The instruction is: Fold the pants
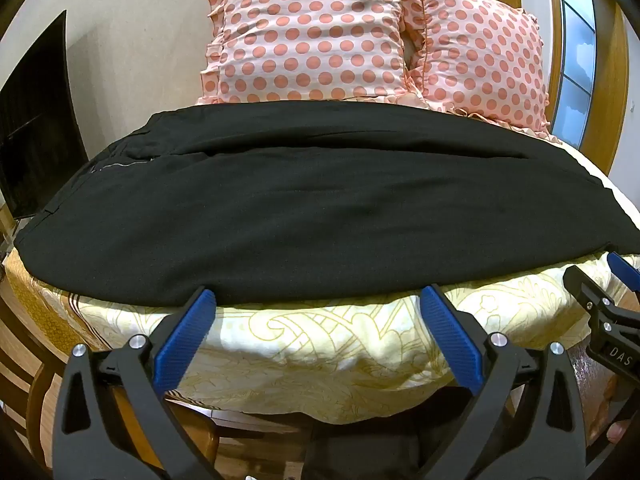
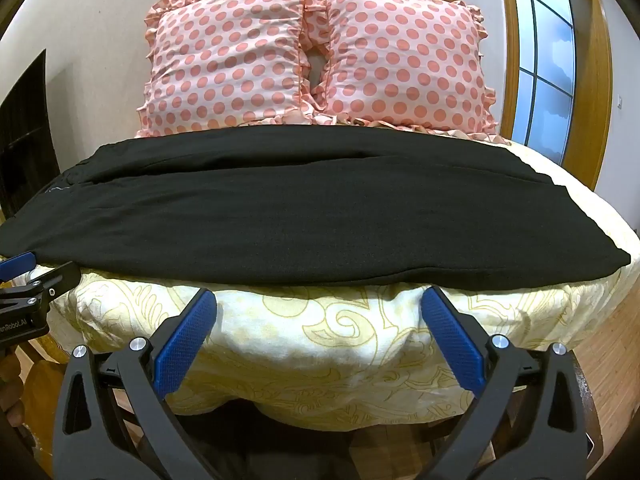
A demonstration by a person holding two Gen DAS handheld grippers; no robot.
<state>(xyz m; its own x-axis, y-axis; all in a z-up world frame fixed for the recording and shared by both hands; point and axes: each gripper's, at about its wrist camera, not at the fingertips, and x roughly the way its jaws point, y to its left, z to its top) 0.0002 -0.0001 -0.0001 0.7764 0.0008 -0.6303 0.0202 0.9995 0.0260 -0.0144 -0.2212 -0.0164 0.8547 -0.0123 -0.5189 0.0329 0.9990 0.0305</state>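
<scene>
Black pants [image 1: 304, 208] lie flat across the bed, stretched left to right, one leg laid over the other; they also show in the right wrist view [image 2: 304, 216]. My left gripper [image 1: 318, 300] is open and empty, its blue fingertips at the pants' near edge. My right gripper [image 2: 318, 300] is open and empty, just short of the near edge, over the bed's front. The right gripper also shows at the right edge of the left wrist view [image 1: 600, 292]; the left gripper shows at the left edge of the right wrist view [image 2: 28, 276].
The bed has a cream and yellow patterned cover [image 1: 320, 344] [image 2: 320, 332]. Two pink polka-dot pillows [image 1: 316, 36] [image 2: 404, 60] stand at the head. A dark cabinet [image 1: 32, 128] is on the left, a wood-framed window [image 2: 540, 60] on the right.
</scene>
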